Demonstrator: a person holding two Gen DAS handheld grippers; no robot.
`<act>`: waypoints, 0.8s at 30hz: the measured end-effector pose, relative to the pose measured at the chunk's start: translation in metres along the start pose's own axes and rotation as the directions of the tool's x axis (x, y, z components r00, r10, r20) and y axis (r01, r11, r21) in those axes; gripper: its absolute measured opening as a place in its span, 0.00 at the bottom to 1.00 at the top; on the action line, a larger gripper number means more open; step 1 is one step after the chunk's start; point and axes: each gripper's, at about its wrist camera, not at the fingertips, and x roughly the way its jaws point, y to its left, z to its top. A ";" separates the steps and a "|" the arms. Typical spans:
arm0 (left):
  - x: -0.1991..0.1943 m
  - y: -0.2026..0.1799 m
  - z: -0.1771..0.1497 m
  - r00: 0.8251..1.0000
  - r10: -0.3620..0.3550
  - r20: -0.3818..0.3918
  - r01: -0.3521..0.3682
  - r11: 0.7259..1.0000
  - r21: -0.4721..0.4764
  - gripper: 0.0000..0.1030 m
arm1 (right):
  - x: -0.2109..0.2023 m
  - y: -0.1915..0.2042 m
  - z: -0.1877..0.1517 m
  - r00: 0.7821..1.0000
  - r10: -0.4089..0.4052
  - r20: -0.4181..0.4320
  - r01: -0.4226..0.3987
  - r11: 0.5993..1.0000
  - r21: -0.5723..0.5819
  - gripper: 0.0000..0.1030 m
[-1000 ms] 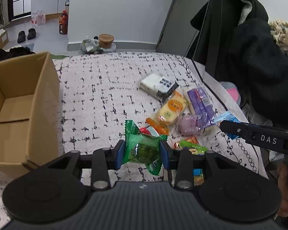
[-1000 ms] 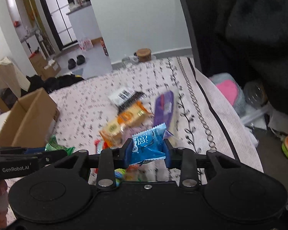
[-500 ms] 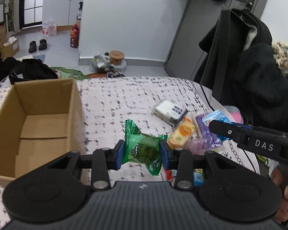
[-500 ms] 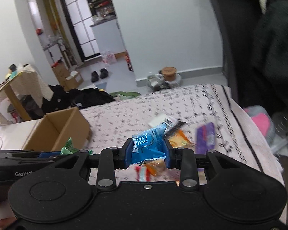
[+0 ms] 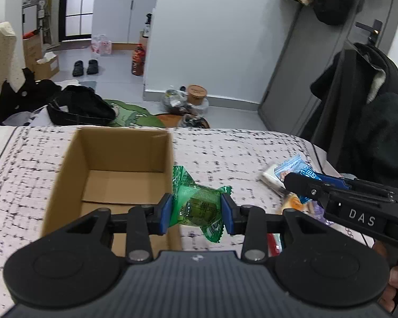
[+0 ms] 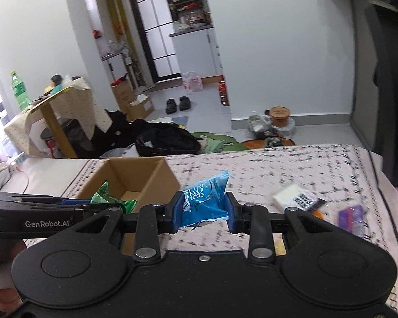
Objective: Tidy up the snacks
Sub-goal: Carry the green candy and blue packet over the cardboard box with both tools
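Snacks were mid-transfer: each hand-held gripper carried one packet toward the open cardboard box standing on the patterned bed cover, so the step in hand looked like the carry leg of a pick-and-drop. The left hand-held gripper had its blue pads pressed narrow on a green snack packet, which hung just at the box's right wall, at about 5 o'clock from the box's middle in the left wrist view. That packet's long axis ran on a slant, one crimped end pointing to about 11 o'clock and the other to about 5 o'clock. The right hand-held gripper was clamped narrow on a blue snack packet, off the box's near right corner at roughly 4 o'clock in the right wrist view; its long axis tilted from about 7 o'clock up to 1 o'clock, with the upper crimped end pointing away from the camera. The box floor looked bare where visible. More snacks, among them a white packet and a purple one, lay on the bed at about 3 o'clock from the blue packet. The next move probably called for bringing each packet over the box opening, clear of the rim, and parting the jaws; the left one was nearer to that point.
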 end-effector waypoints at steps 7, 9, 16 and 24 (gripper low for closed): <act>-0.005 0.025 0.004 0.999 0.041 0.012 -0.041 0.998 -0.051 0.37 | 0.014 0.026 0.005 0.998 0.052 -0.021 -0.052 0.998 -0.041 0.31; -0.005 0.032 0.004 0.999 0.053 0.010 -0.052 0.996 -0.067 0.37 | 0.019 0.032 0.007 0.998 0.061 -0.027 -0.062 0.997 -0.052 0.31; -0.003 0.056 0.004 0.996 0.091 -0.005 -0.091 0.989 -0.113 0.37 | 0.032 0.047 0.013 0.995 0.089 -0.048 -0.093 0.993 -0.069 0.31; 0.000 0.080 0.007 0.986 0.163 -0.033 -0.166 0.974 -0.157 0.38 | 0.052 0.067 0.014 0.989 0.124 -0.081 -0.132 0.986 -0.105 0.31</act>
